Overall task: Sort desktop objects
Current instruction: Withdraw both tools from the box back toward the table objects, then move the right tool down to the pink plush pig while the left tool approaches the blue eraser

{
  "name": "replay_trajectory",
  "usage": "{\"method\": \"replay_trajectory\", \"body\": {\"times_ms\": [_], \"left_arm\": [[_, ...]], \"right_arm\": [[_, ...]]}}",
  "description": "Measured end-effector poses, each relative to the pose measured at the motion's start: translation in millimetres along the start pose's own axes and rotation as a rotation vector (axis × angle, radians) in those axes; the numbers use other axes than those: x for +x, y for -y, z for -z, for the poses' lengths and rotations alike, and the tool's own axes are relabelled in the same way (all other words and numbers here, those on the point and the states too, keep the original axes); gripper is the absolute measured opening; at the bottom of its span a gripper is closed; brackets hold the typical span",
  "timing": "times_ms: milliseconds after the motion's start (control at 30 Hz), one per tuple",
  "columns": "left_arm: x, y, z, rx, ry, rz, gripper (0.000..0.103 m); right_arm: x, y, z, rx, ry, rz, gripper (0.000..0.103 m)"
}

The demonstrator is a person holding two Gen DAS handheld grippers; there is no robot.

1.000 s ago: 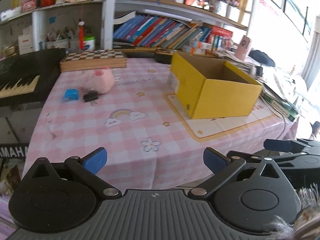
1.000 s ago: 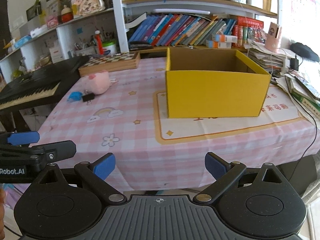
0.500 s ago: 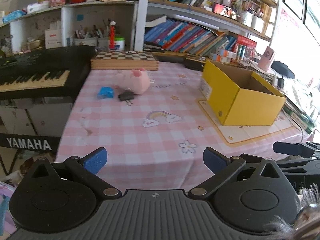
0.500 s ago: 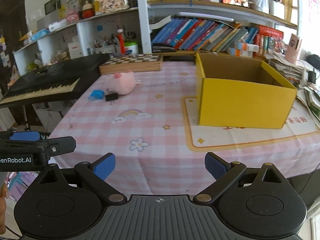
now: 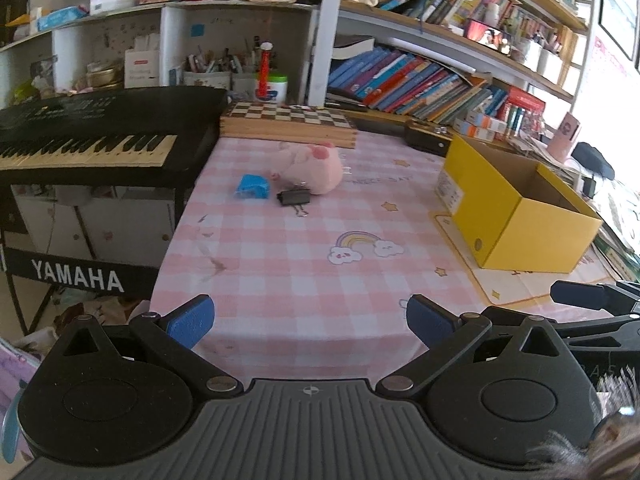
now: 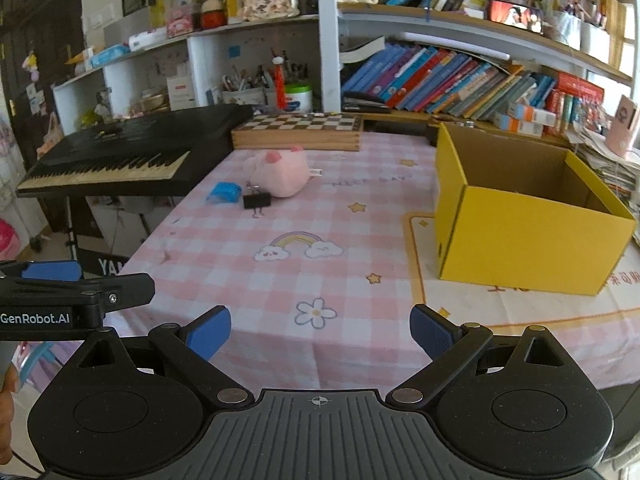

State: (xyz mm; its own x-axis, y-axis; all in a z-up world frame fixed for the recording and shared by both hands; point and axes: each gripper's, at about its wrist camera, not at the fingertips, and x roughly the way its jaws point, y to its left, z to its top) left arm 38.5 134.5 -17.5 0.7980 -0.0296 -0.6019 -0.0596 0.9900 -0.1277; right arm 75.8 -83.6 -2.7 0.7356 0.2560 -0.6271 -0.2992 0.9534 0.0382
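Observation:
A pink plush pig [image 5: 310,167] [image 6: 282,172] lies at the far left of the pink checked tablecloth. Just in front of it lie a black binder clip [image 5: 294,198] [image 6: 257,200] and a small blue object [image 5: 252,187] [image 6: 224,193]. An open yellow cardboard box [image 5: 516,216] [image 6: 532,236] stands on the right; what shows of its inside is bare. My left gripper [image 5: 310,320] hangs open at the table's near edge, nothing between its fingers. My right gripper [image 6: 320,330] is likewise open, over the near edge, right of the left one.
A black Yamaha keyboard [image 5: 92,140] [image 6: 120,156] stands off the table's left side. A wooden chessboard box [image 5: 288,124] [image 6: 300,132] lies at the back edge, with bookshelves behind. A placemat [image 6: 500,304] lies under the box. Stacked papers and cables crowd the right side.
Both views have swung left and drawn back: the yellow box has shifted right and the pig, clip, blue object and keyboard have come toward centre. Both grippers stay open.

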Motion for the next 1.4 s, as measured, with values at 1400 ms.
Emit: {"method": "replay_trajectory", "body": {"times_ms": [1400], "left_arm": [[107, 0, -83, -0.125, 0.009, -0.157, 0.103]], "right_arm": [[140, 38, -97, -0.105, -0.025, -0.167, 0.098]]}}
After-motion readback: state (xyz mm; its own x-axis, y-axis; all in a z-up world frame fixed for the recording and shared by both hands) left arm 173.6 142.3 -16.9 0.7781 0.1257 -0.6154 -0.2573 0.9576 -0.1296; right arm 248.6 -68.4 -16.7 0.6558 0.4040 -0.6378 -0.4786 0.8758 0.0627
